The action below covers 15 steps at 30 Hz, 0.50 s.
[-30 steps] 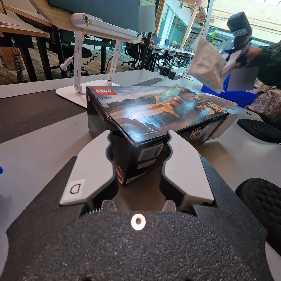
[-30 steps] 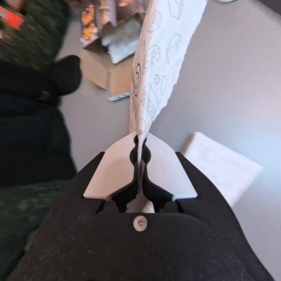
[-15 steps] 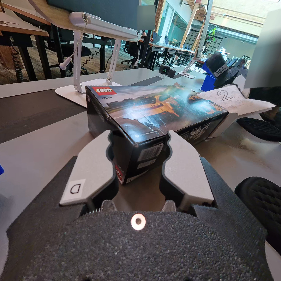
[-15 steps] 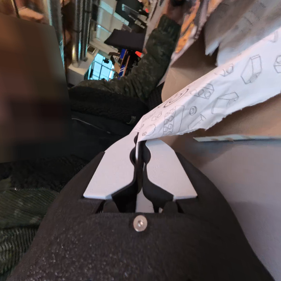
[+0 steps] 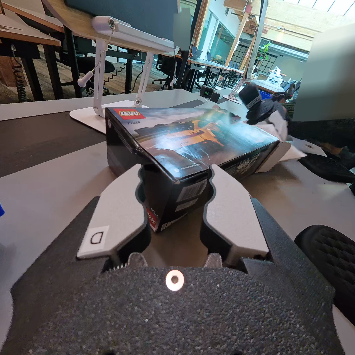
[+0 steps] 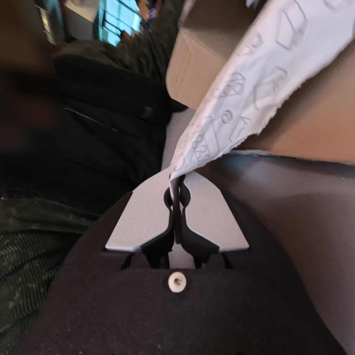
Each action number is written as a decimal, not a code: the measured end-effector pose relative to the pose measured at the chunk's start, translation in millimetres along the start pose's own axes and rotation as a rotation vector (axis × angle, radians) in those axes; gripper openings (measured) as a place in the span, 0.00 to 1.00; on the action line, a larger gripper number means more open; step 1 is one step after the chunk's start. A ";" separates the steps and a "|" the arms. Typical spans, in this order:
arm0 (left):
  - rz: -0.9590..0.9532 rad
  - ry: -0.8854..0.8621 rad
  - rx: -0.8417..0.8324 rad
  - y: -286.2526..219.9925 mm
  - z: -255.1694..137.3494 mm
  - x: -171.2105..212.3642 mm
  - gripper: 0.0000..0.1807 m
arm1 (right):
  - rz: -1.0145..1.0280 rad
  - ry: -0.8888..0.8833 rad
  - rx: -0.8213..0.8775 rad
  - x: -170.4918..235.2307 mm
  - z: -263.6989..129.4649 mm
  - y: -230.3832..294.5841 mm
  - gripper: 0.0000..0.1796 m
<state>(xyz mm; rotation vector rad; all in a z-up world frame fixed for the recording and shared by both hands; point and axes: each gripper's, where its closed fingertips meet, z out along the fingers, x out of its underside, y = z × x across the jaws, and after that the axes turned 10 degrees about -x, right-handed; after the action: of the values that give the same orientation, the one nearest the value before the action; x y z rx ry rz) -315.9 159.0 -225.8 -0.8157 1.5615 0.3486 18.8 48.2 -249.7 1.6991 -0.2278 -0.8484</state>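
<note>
A black toy-brick box (image 5: pixel 182 138) with a yellow car picture lies flat on the grey table (image 5: pixel 48 192). My left gripper (image 5: pixel 175 169) grips its near corner, one finger on each side. My right gripper (image 6: pixel 177 178) is shut on the edge of a white paper bag (image 6: pixel 259 76) printed with brick outlines. The bag reaches toward the box's brown cardboard open end (image 6: pixel 192 67). In the left wrist view, the right gripper (image 5: pixel 255 109) sits low at the box's far end with the white bag (image 5: pixel 278 124) beside it.
A white desk lamp (image 5: pixel 123 36) stands on its flat base (image 5: pixel 86 117) behind the box. A dark mat (image 5: pixel 38 138) lies at the left. Black mesh pads (image 5: pixel 330 255) (image 5: pixel 326 167) lie at the right. A person's dark sleeve (image 6: pixel 96 115) fills the right view's left side. The tips of one gripper are about 35 centimeters away from the tips of the other.
My right gripper brought the paper bag down from high in the air to the box's far open end. My left gripper and the box have not moved.
</note>
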 end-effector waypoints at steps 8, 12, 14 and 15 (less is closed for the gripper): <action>0.006 0.002 0.005 -1.2 0.5 0.4 0.33 | -0.070 0.318 0.105 -4.3 -6.6 -12.3 0.00; 0.001 0.003 0.010 -1.1 0.8 0.3 0.33 | -0.308 0.333 0.033 -29.5 -3.0 1.9 0.00; 0.003 0.006 0.016 -2.0 1.1 0.7 0.33 | -0.440 0.320 -0.024 -40.6 2.4 14.9 0.00; 0.004 0.008 0.022 -3.1 1.3 1.1 0.33 | -0.488 0.312 -0.046 -45.3 4.2 19.0 0.00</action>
<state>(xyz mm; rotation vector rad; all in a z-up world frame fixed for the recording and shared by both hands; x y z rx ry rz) -312.8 157.3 -226.4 -0.7975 1.5723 0.3306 -11.1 64.4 -214.0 1.8444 0.4317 -0.9121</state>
